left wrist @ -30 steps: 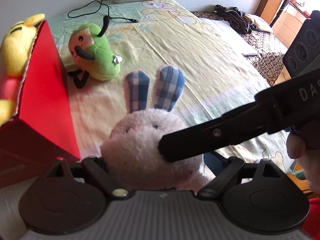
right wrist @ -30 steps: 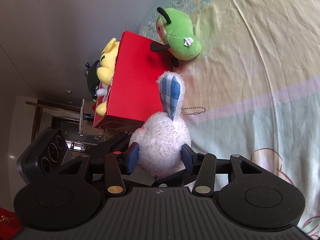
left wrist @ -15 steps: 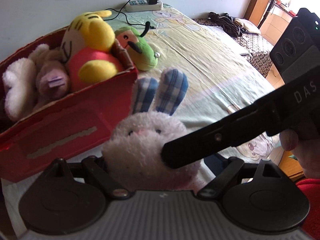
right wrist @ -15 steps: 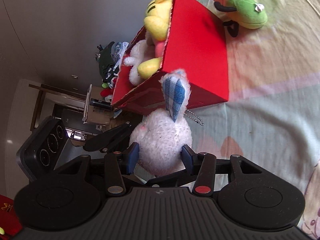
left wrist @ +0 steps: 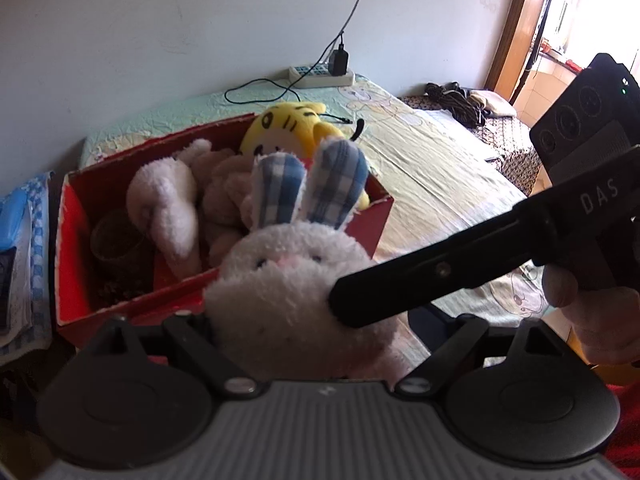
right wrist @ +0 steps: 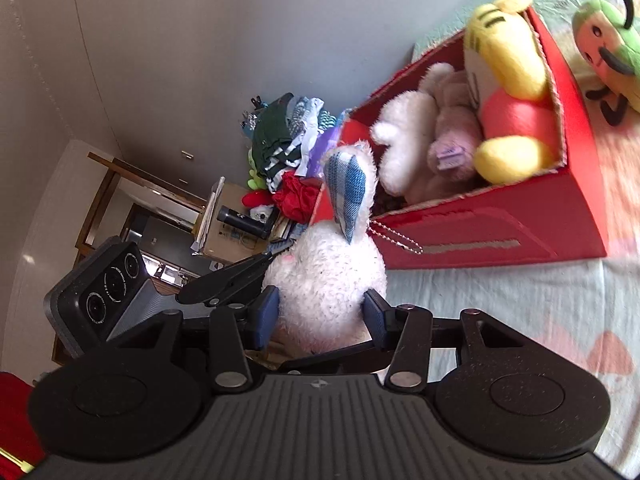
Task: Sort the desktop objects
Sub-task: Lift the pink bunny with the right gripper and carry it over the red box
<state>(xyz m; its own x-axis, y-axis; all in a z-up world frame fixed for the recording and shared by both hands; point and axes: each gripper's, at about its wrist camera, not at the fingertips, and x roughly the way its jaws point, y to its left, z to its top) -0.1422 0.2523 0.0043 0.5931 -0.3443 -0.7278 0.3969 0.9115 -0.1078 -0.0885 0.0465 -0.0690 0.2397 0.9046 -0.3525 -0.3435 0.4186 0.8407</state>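
A white plush rabbit with blue checked ears hangs just in front of the red cardboard box, above its near wall. My left gripper is shut on its body; the fingertips are buried in the fur. In the right wrist view the rabbit sits between the blue pads of my right gripper, also shut on it. One right finger crosses the rabbit's cheek. The box holds a yellow plush, a white plush and a pinkish one.
A green plush lies on the bed sheet beyond the box. A power strip with a cable sits at the wall. Clothes are piled past the box's far end. A person's hand grips the right tool.
Both grippers have carried the rabbit up and over toward the red box; the box's open top and the plush toys inside now face the cameras.
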